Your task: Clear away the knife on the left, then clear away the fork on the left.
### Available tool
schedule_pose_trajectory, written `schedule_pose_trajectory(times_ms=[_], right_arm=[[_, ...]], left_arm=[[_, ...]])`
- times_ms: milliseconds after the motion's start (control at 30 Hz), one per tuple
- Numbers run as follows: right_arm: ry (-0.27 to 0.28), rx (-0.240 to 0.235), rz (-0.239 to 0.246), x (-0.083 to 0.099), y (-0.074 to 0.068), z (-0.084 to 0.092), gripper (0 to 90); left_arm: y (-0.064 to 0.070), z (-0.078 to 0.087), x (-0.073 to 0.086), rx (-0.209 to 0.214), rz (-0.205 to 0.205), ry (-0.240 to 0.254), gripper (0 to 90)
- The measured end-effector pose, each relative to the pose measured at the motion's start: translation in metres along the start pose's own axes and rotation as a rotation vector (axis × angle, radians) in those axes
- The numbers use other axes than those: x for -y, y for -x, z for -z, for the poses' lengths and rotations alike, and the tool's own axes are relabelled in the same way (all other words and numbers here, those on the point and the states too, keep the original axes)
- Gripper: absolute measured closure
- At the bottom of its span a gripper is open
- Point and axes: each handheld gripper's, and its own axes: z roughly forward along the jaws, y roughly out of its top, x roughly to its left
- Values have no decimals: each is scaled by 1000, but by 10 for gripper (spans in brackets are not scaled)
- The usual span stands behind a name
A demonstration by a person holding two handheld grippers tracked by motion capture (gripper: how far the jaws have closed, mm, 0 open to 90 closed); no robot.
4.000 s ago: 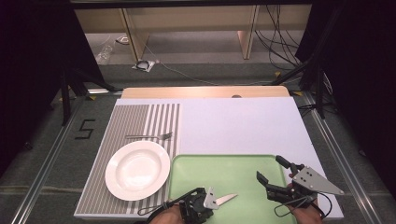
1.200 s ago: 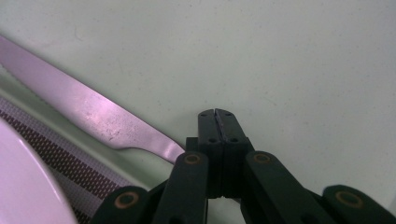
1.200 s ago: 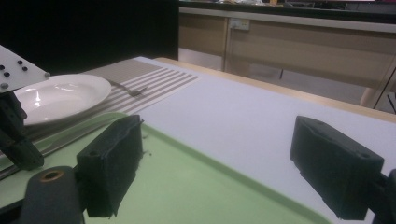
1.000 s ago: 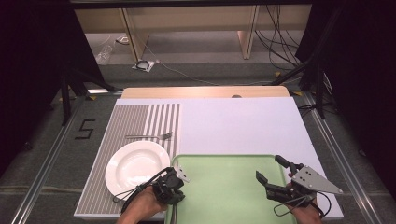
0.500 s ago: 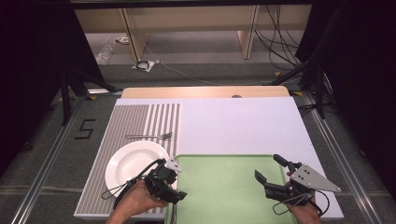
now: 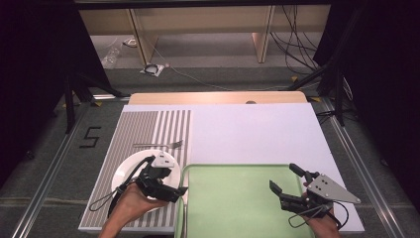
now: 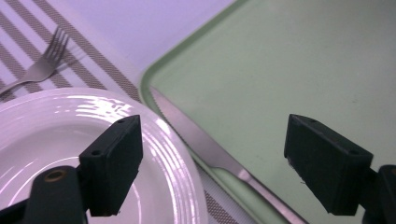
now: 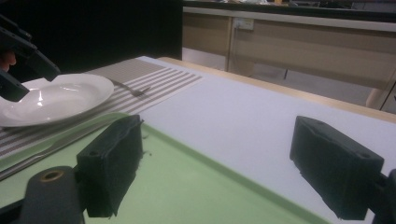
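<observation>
A: Starting at the left edge, what lies there?

B: The striped placemat point(image 6: 148, 130) runs along the table's left side, with the white plate point(image 6: 130, 168) on its near part and a fork point(image 6: 159, 145) lying flat just beyond the plate, apart from it.

A: And the left gripper point(image 6: 171, 191)?

B: It hangs over the plate's right rim. Its jaws have just been opening and now stand wide apart with nothing between them. Below them the knife point(image 7: 205, 147) lies in the narrow strip between the plate and the left rim of the green tray point(image 6: 237, 198), just beside both.

A: Is there room around it?

B: Hardly any: plate on one side, tray rim on the other. Further right the tray's floor is bare, and beyond it the white table surface point(image 6: 252, 131) is bare to its far edge.

A: The right side?

B: The right gripper point(image 6: 287, 181) sits over the tray's right part, jaws spread, gripping nothing. From its own camera the plate point(image 8: 60, 98) and fork point(image 8: 133, 89) lie well off.
</observation>
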Motion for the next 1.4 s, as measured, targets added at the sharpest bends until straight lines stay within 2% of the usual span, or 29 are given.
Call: schedule_pose_trajectory(times_ms=[300,733,900,1000,1100,1267,1400], right_arm=[[4,5,-2,0,1,2,178],[6,1,-2,1,1,2,178],[4,9,-2,1,0,5,178],[8,13,-5,1,1,6,178],[3,12,-4,1,1,6,178],[5,12,-7,1,1,5,178],[5,13,-10,1,1,6,178]], left_arm=[[-12,9,0,-34,33,41,183],[-29,15,2,-66,71,57,176],[-40,20,3,-97,90,83,176],[-48,22,4,-133,108,95,176],[-55,24,5,-140,132,99,177],[-64,24,1,-160,130,87,177],[-72,22,-8,-180,104,59,177]])
